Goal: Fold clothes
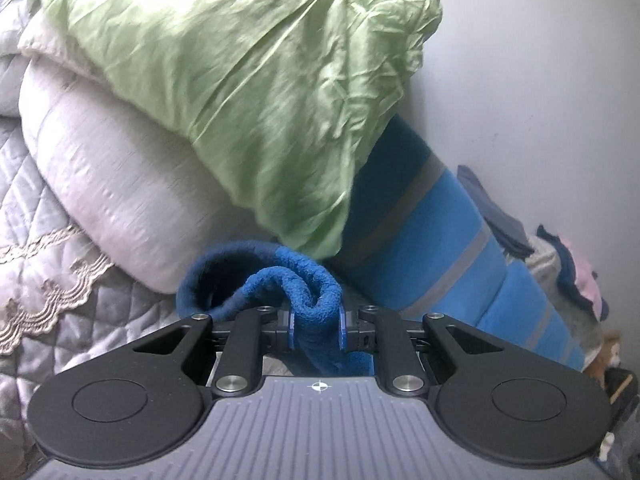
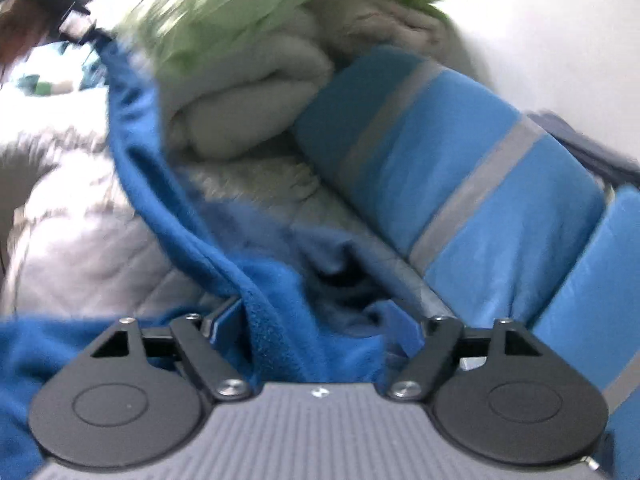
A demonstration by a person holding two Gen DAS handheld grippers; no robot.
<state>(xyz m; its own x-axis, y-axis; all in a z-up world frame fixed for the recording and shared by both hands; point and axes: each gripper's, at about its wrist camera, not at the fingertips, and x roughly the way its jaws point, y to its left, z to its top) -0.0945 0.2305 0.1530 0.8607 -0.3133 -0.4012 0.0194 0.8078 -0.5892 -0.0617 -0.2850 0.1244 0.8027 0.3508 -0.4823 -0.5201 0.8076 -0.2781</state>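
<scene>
My left gripper [image 1: 316, 326] is shut on a bunched fold of a dark blue fleece garment [image 1: 308, 288], which loops up out of its jaws. In the right wrist view the same blue fleece [image 2: 280, 320] runs between the fingers of my right gripper [image 2: 316, 328], whose jaws stand wide apart around the cloth. A taut edge of the fleece [image 2: 132, 120] stretches up and left to the other gripper [image 2: 76, 20], seen blurred at the top left.
A green satin pillow [image 1: 224, 80] lies on a pale rolled duvet [image 1: 112, 184]. A blue blanket with grey stripes [image 1: 452, 248] leans along the white wall [image 1: 540, 80]. A quilted grey bedspread [image 1: 52, 280] is at the left. Small clothes [image 1: 576, 276] are piled at the right.
</scene>
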